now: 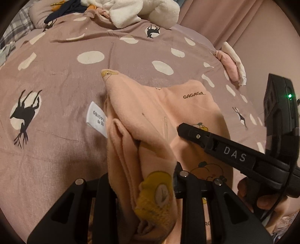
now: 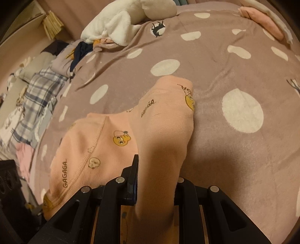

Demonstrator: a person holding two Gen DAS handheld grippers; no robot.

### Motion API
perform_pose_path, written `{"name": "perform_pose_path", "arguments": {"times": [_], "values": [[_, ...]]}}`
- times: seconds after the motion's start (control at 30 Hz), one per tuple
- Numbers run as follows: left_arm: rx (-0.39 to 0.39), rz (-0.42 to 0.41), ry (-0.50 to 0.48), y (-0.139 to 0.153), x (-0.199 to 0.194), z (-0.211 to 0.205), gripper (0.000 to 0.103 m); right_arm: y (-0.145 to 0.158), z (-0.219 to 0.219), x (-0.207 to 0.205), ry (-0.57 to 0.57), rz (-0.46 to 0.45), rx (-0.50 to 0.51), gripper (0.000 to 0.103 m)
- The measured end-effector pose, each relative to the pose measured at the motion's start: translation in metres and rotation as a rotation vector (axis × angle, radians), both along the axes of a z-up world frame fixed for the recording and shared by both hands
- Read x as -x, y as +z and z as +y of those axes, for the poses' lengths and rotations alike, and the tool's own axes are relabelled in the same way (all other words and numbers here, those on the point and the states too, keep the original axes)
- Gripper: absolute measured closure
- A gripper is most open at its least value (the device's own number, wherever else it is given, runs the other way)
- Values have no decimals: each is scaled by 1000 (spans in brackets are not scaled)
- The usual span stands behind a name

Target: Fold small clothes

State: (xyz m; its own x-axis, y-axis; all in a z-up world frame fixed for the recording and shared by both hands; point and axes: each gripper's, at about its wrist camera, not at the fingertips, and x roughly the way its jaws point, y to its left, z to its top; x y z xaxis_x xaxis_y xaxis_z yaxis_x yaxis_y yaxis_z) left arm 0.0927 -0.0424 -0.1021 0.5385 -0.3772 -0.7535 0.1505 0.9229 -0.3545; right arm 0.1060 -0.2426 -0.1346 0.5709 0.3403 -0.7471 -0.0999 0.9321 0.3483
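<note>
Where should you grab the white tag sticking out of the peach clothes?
Pinch the white tag's free end, coming from the open bedspread side to its left. It lies flat and sticks out from the peach garment's edge, so only that end is clear.

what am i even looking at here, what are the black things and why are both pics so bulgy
No robot here: a person holds a black two-finger gripper in each hand, each with a wide-angle camera, hence the bulge. One picture looks along the left gripper, the other along the right gripper. Both are closed on the same peach garment printed with GAGAGA and yellow cartoon faces, lifting folds of it off a mauve bedspread with white dots and deer. A white size tag sticks out. Fluffy white fabric lies farther back.
</note>
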Motion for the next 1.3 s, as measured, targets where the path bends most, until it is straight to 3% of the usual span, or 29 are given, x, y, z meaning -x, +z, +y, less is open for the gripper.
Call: {"name": "perform_pose_path", "arguments": {"times": [0.23, 0.3, 0.37, 0.43, 0.5, 0.53, 0.57, 0.63, 0.8, 0.9, 0.97, 1.03, 1.1, 1.3], "values": [[6, 16, 13, -8, -3, 4, 74, -1, 3, -3, -7, -4, 75, 83], [-9, 5, 17, -7, -3, 4, 70, -2, 5, -4, -9, -10, 94, 82], [-58, -18, 38, -7, -3, 2, 53, -1, 6, -4, -14, -15, 124, 77], [-77, -11, 50, -10, -7, 2, 45, -1, 7, -5, -32, -9, 161, 58], [-86, 17, 34, -9, -11, 5, 42, 0, 7, -6, -99, -3, 258, 31], [-102, 24, 38, -8, -11, 7, 34, 2, 4, -5, -128, -11, 298, 30], [-132, 27, 60, -7, -11, 11, 17, 4, 2, -3, -142, -17, 317, 30], [-198, 13, 116, -7, -11, 20, 1, 9, -4, 2, -152, -18, 347, 30], [-156, 68, 148, -8, -6, 53, 0, 19, -7, 16, -191, -58, 497, 29], [-280, 0, 168, 16, 14, 55, 2, 33, -12, 30, -235, -72, 524, 29], [-333, -91, 102, 41, 39, 52, 2, 46, -17, 43, -308, -60, 585, 29], [-317, -185, 37, 63, 63, 53, 0, 57, -19, 57, -298, -64, 573, 29], [-273, -227, 26, 81, 84, 60, 0, 66, -20, 77, -246, -63, 513, 24], [-236, -197, -77, 96, 111, 59, 0, 67, -24, 132, -181, 22, 247, 10]]}}
